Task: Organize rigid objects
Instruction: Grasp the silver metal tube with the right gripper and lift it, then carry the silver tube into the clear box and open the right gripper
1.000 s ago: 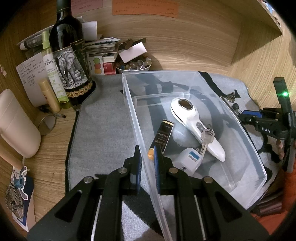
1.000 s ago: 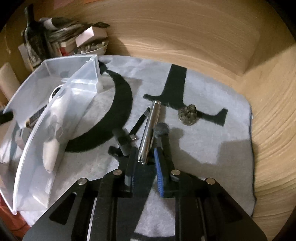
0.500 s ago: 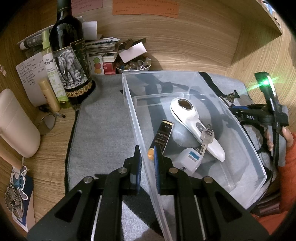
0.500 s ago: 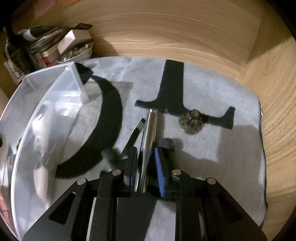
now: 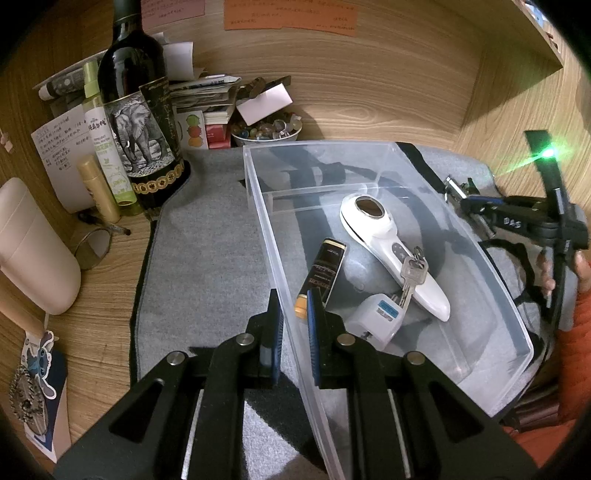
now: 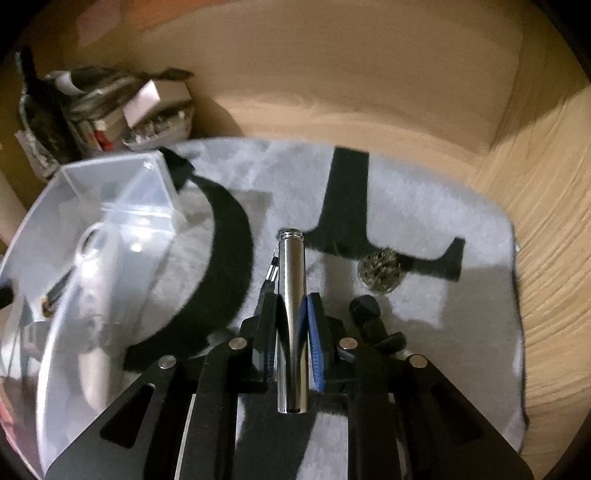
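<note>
The left gripper (image 5: 294, 314) sits clamped at lower centre, while the right gripper (image 6: 293, 321), also lower centre, is pinched shut.

You are working in a wooden alcove: a wood-grain back wall (image 5: 388, 92) ahead of the tongs, a side wall (image 5: 517, 103) to their right, and a wooden desk (image 5: 92, 295) beneath. Two orange paper notes (image 5: 291, 14) hang on the back wall, far ahead. A grey mat (image 5: 207, 258) with black shapes covers the desk below the tongs. The light is warm and dim.
</note>
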Available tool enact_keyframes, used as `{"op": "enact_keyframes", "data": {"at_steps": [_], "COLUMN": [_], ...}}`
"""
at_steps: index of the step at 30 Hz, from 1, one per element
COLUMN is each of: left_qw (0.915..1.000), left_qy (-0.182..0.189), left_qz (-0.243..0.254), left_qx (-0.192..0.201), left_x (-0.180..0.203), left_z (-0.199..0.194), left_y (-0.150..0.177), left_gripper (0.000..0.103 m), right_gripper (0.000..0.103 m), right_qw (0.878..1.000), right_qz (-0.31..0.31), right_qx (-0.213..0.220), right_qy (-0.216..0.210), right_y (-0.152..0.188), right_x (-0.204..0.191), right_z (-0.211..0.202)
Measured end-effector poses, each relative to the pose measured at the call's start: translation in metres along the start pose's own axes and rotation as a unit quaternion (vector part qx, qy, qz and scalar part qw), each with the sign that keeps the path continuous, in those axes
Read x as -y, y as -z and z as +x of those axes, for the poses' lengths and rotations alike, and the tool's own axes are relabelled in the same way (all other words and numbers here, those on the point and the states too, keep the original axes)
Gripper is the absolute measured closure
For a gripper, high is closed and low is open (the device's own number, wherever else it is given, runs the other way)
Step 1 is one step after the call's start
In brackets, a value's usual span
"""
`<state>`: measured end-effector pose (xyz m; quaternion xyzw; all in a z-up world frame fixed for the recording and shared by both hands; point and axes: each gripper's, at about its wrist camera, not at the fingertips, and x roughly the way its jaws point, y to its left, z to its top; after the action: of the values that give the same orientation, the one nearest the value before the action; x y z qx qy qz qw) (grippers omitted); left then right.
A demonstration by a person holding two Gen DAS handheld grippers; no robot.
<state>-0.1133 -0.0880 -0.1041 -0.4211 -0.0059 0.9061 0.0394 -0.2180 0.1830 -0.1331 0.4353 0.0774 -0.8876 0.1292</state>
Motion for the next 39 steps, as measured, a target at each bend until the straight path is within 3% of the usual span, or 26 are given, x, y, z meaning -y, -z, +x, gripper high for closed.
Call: {"op": "enact_keyframes", "data": {"at_steps": [9,15,21,29,33,39], "left_qw": [1.0,1.0,1.0,1.0,1.0,1.0], "left_qy": [-0.002,-0.002,-0.001,-0.001,-0.001,-0.001], "left_qz": [-0.001,0.0,0.0,-0.001,0.0,0.001], "left_qx": [0.001,0.0,0.0,0.001,0.001,0.001], "left_x": [0.002,0.002,0.002,0.002,0.002,0.004], "left_z": [0.001,0.001,0.002,0.001,0.002,0.001], "left_y": [-0.001,-0.001,-0.001,-0.001,-0.001,-0.001], "left_gripper": [0.09,0.09,0.09,0.09,0.09,0.09], "right_gripper": [0.089,0.089,0.089,0.089,0.089,0.088], "right_qw": [0.996,0.989,0.982,0.978,0.978,0.977], "right_qz": [-0.02,-0.046,-0.081,-0.133,-0.154,-0.17], "right_qx": [0.083,0.132,0.15,0.106,0.047,-0.008], "right_qy": [-0.009,-0.04,-0.084,-0.121,-0.133,-0.132], "right_y": [-0.02,-0.035,-0.036,-0.027,-0.02,-0.013], "right_x": [-0.019,-0.048,-0.085,-0.125,-0.138,-0.148], "right_z": [-0.057,-0.085,-0.096,-0.069,-0.035,-0.008]}}
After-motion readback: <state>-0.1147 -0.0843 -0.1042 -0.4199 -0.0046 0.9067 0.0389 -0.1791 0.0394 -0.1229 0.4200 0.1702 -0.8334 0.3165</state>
